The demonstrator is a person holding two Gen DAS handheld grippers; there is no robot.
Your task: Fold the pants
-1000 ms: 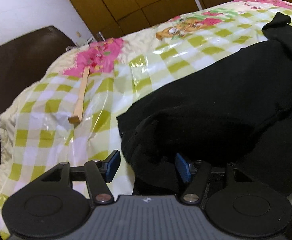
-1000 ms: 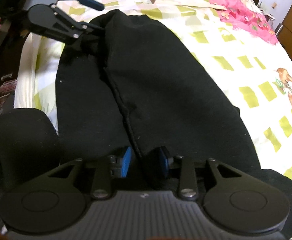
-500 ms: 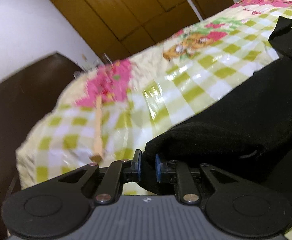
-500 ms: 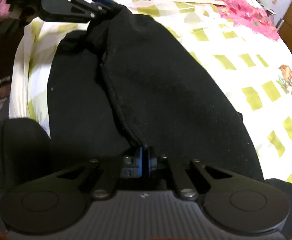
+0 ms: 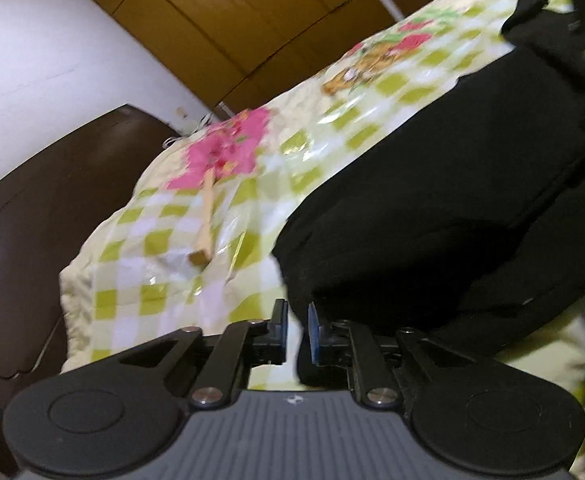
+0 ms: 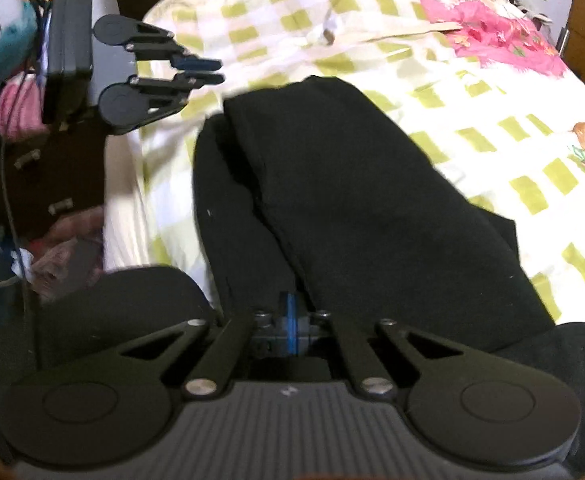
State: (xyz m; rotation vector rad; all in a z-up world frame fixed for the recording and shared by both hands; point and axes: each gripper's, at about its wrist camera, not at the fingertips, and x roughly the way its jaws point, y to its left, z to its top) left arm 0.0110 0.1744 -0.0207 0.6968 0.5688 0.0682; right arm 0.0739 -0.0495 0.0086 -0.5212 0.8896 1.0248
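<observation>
Both grippers have closed since the earlier frames, where their jaws stood apart around the cloth.

Left wrist view: the left gripper (image 5: 297,330) has its blue pads nearly together with only a narrow gap, and the edge of the black pants (image 5: 432,208) seems just beside the right pad; whether cloth is pinched cannot be told. The pants lie on a checked bedspread (image 5: 180,276), near a wooden stick (image 5: 205,216).

Right wrist view: the right gripper (image 6: 290,326) is clenched fully, pads touching, at the near edge of the pants (image 6: 352,200); a grip on cloth is not clear. The left gripper (image 6: 198,70) hangs beside the far end, apart from it.

The pants look thick, soft and matte, already doubled lengthwise. Probably the crosswise folds remain.
</observation>
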